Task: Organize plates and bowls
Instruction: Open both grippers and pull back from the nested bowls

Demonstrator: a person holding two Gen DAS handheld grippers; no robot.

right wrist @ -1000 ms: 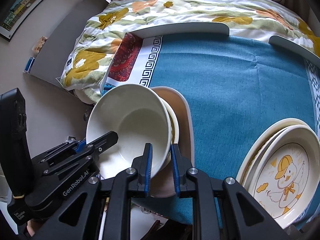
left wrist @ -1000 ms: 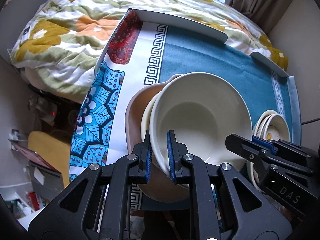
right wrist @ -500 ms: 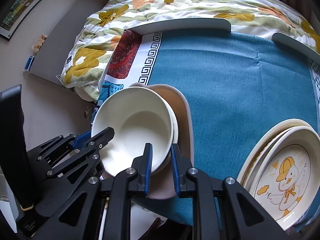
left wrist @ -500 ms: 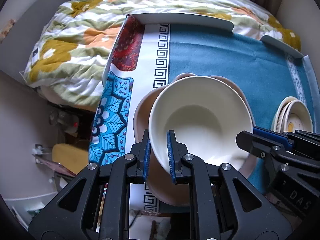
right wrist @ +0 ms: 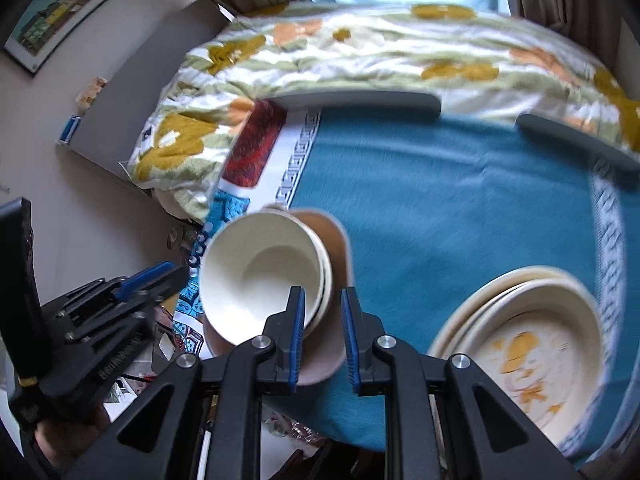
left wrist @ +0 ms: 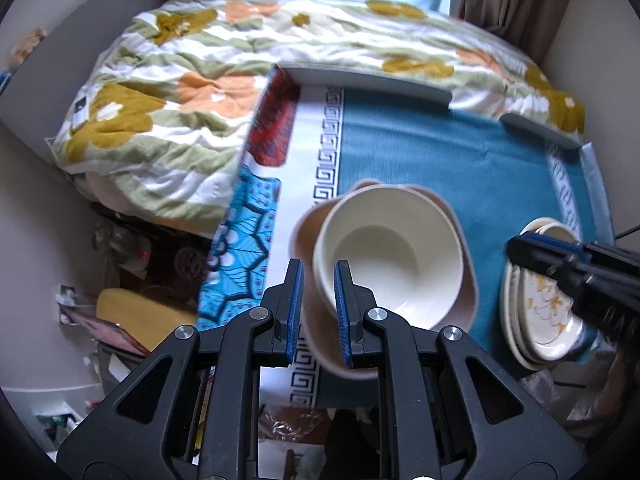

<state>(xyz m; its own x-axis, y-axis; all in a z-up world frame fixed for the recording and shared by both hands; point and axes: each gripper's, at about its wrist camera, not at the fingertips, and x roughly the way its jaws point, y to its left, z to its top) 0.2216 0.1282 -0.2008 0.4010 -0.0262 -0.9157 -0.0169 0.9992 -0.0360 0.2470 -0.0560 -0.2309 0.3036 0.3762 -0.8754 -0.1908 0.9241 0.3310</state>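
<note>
In the left wrist view, a floral quilt fills the upper left. Below it a patterned cloth, teal with a white key border, covers the table. At centre the left gripper pinches the near rim of a cream bowl, one blue pad inside the rim and one outside. That bowl sits nested in a stack over a tan plate. At the right edge the right gripper reaches in over a stack of cream plates; no writing on it is legible.

In the right wrist view, lettering on the left gripper's body at lower left is too blurred to read. The right gripper clamps the stack's right rim at centre. The plates, the top one with a blurred yellow print, lie at lower right.
</note>
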